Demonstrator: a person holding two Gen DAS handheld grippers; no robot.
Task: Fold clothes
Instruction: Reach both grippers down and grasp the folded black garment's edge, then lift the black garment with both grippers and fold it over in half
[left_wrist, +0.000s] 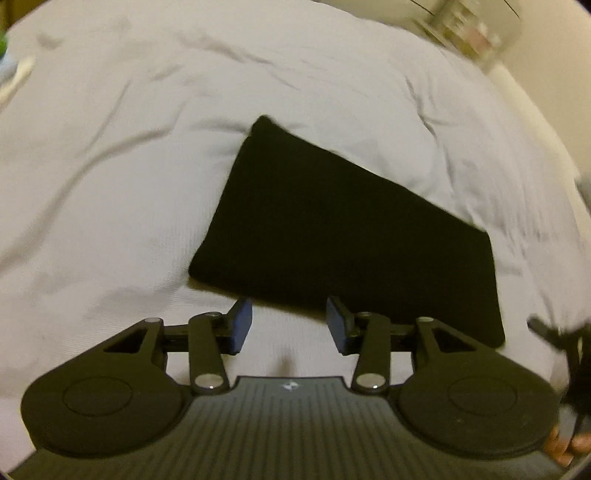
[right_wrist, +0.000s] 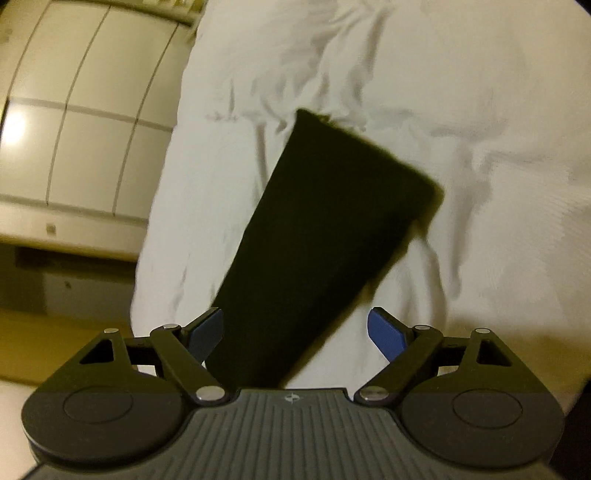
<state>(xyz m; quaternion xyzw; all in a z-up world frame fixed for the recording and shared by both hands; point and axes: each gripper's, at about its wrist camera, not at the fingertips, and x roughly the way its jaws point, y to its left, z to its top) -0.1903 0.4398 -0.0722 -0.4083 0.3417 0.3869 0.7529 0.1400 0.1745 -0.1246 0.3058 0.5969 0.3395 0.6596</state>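
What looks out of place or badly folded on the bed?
Nothing stands out. The black garment lies flat as a tidy rectangle on the wrinkled white bedsheet. Both the left gripper and the right gripper are open, holding nothing.

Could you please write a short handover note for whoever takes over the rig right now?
Left gripper: open, empty, just short of the near edge of the black garment.
Right gripper: open, empty, over the garment's near end; contact cannot be told.
Garment: lies flat on the white bedding as a compact folded rectangle.
Done: the fold looks complete.
Left: probably only tidying or setting it aside; no other clothes are clearly visible.
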